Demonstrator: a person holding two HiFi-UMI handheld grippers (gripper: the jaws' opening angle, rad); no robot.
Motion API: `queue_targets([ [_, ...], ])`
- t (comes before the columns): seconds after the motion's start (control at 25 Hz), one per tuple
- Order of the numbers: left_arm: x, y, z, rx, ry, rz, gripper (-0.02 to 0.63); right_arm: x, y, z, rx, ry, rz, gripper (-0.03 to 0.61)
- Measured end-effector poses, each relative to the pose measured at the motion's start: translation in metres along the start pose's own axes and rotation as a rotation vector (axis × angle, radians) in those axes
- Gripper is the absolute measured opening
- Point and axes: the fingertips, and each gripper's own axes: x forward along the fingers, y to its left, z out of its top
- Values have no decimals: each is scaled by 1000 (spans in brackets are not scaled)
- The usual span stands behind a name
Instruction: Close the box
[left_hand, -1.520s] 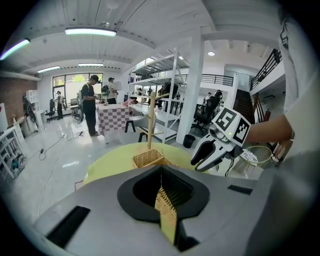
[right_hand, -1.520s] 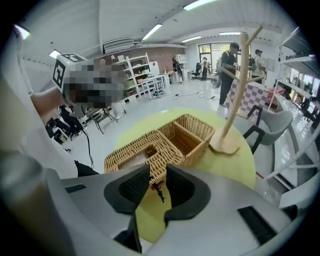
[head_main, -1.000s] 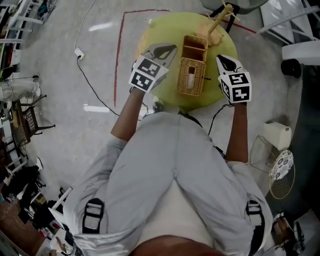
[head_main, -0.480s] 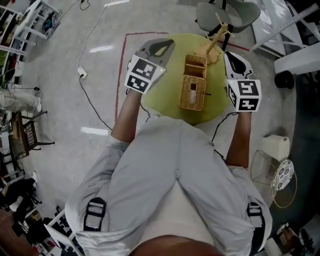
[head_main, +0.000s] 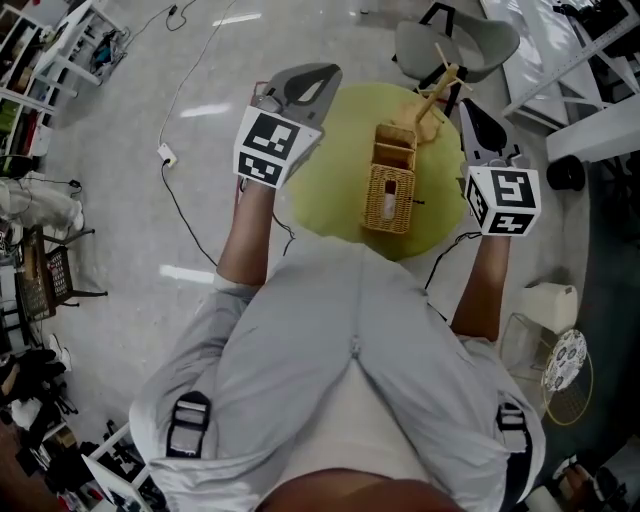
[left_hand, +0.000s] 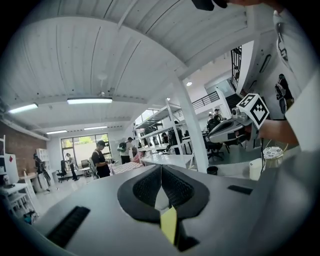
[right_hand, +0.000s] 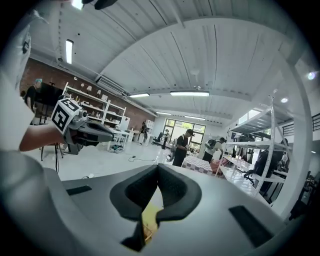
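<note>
both pairs of jaws shut & empty, l gripper (head_main: 318, 78) & r gripper (head_main: 468, 108) flank the wicker box (head_main: 389, 188), its long axis running away btwn them, r slightly nearer.

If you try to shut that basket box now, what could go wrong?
The left gripper and right gripper have their fingers shut, so they might shove the box instead of gripping its lid. It lies near the table's edge and could slide off. The stand just behind could get knocked over.
</note>
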Motion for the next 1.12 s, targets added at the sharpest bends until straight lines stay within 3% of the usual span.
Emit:
queue_targets([
  [0.24, -5, 6, 15, 21, -20, 10, 29, 4, 0, 7, -2, 0, -2, 23],
  [1.12, 0, -1, -7, 24, 31, 19, 29, 14, 3, -9, -12, 36, 19, 23],
])
